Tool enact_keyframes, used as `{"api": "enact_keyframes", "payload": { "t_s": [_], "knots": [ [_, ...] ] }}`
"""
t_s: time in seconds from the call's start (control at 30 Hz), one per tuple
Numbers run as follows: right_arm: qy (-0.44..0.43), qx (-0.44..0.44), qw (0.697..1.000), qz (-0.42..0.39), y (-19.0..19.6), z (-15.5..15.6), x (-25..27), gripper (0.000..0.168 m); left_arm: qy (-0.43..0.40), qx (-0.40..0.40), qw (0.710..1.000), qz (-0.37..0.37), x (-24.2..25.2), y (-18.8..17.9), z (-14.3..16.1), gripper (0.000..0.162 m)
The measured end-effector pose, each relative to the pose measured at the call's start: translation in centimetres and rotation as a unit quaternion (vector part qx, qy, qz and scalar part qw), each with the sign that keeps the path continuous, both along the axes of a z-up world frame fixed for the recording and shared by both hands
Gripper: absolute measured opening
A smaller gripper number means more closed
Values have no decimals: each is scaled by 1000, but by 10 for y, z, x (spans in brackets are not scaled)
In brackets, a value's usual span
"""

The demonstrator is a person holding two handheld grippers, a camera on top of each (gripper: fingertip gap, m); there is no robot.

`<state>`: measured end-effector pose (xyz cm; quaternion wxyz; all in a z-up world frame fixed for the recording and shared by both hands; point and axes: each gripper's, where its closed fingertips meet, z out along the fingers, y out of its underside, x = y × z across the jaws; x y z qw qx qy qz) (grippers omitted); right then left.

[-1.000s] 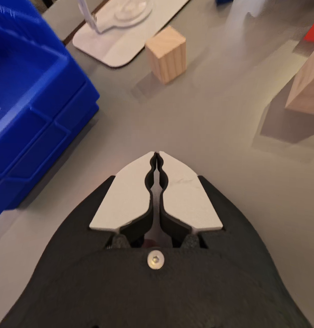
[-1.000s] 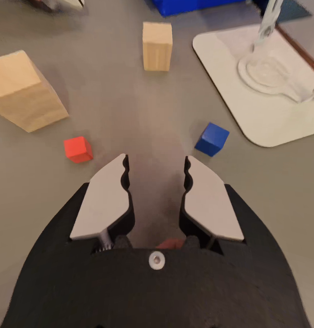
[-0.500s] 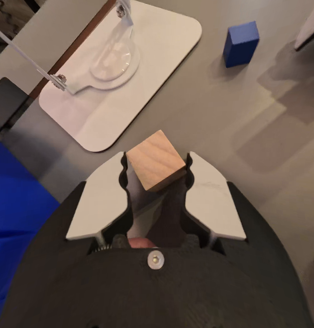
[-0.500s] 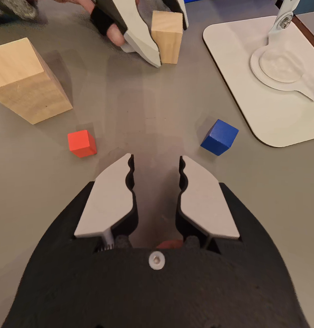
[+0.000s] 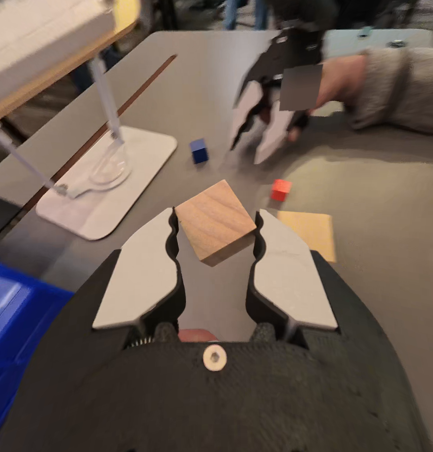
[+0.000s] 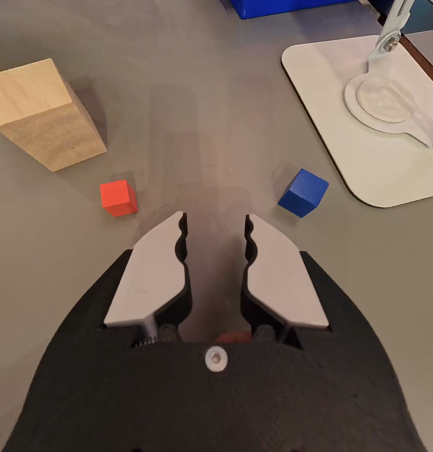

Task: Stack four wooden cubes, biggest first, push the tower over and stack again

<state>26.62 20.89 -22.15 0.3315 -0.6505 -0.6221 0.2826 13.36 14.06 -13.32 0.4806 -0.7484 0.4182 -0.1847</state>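
Observation:
My left gripper [image 5: 214, 215] is shut on a medium plain wooden cube [image 5: 214, 220], gripped corner to corner and held above the grey table. The largest wooden cube [image 5: 306, 234] sits below, to its right. A small red cube [image 5: 281, 189] and a small blue cube [image 5: 199, 151] lie farther off. In the right wrist view, my right gripper [image 6: 215, 215] is open and empty above the table, between the red cube [image 6: 118, 197] and the blue cube [image 6: 303, 192]. The largest cube [image 6: 42, 115] stands at the far left. The right gripper [image 5: 257, 137] also shows in the left wrist view.
A white base plate [image 6: 357, 159] with a clear stand [image 6: 384, 102] lies on the right; it also shows in the left wrist view [image 5: 108, 195]. A blue bin [image 5: 12, 305] is at the left edge. A person's sleeve [image 5: 394, 90] reaches in at top right. The grippers' ends are close to 20 centimetres from one another.
My left gripper opened, closed around the medium wooden cube and lifted it off the table; the cube is gone from the right wrist view. My right gripper stayed open, its gap slightly narrower.

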Motion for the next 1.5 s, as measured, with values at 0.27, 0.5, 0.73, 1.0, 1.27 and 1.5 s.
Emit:
{"api": "enact_keyframes", "payload": {
  "t_s": [0.27,0.5,0.73,1.0,1.27,1.5],
  "knots": [
    [3,0,1000,3,0,1,0,45,74,3,978,-196,40,-67,-15,60],
    [7,-6,1000,5,-1,2,0,45,97,-16,953,-286,60,-70,-27,59],
    [7,-8,1000,11,-2,2,0,45,124,-66,939,-314,58,-65,-51,59],
    [23,-15,1000,-7,4,7,0,45,89,-30,963,-252,45,-51,-44,92],
    [18,-10,990,-139,59,5,-3,51,49,-28,991,-120,-14,-20,-62,61],
    [-10,-25,991,-131,68,-4,-27,34,124,-86,988,-29,-41,8,-105,0]
  ]
}}
